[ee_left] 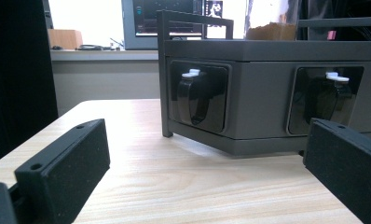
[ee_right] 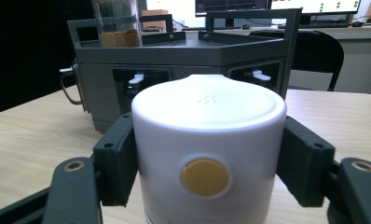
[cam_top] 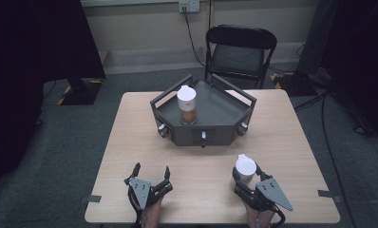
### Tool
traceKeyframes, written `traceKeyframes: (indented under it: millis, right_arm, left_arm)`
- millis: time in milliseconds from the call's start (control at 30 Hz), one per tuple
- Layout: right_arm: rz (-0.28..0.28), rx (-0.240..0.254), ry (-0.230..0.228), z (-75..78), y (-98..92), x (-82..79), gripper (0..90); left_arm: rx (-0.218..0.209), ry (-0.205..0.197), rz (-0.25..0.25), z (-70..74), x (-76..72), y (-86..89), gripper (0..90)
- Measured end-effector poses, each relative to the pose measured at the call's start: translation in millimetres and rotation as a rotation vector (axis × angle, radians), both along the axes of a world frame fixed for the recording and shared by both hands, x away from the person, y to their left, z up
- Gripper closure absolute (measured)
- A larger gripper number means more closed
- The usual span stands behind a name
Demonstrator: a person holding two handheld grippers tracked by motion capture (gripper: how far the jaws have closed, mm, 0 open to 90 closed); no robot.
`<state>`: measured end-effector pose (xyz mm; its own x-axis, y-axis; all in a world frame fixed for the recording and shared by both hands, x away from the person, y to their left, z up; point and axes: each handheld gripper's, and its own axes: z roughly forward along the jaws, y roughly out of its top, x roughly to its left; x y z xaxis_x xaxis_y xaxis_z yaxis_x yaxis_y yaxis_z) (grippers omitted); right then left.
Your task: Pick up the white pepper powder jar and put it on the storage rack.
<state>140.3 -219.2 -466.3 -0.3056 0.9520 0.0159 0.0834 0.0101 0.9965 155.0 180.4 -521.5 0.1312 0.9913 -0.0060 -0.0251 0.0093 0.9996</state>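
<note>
Here we list the white-lidded jar [ee_right: 207, 154], upright on the table [cam_top: 130, 142], standing squarely between the jaws of our right gripper [cam_top: 248, 176], one jaw pressed to each flank at lid height; in the right gripper view the pads meet the white wall on both sides, so we read the jaws as clamped on it. Its long axis runs vertical, crosswise to the jaws' reach, with a yellow button [ee_right: 205, 177] facing back toward the gripper's camera. Ahead of the jaws, well apart, sits the dark grey tray [cam_top: 215, 130] with its front switches, and on its deck a second jar [cam_top: 187, 105] of the same kind, holding brown contents. Our left gripper [cam_top: 151, 173] rests low over bare wood, jaws spread wide with nothing between them; the tray's corner lies straight ahead of it. We judge the coming move to turn on one relation: the tray lies forward and slightly to the left of the held jar, and higher than the tabletop, so the jar must rise clear of the tray's rail before it travels forward. The right hand is the nearer.
</note>
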Motion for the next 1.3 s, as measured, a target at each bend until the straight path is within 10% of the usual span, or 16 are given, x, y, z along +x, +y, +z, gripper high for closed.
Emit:
traceKeyframes:
  millis: [1300]
  right_arm:
    - [0.110, -0.042, 0.000, 72.3, 1.8, 32.9, 30.2]
  left_arm:
    - [0.001, 0.001, 0.009, 0.1, -0.2, -1.5, 0.0]
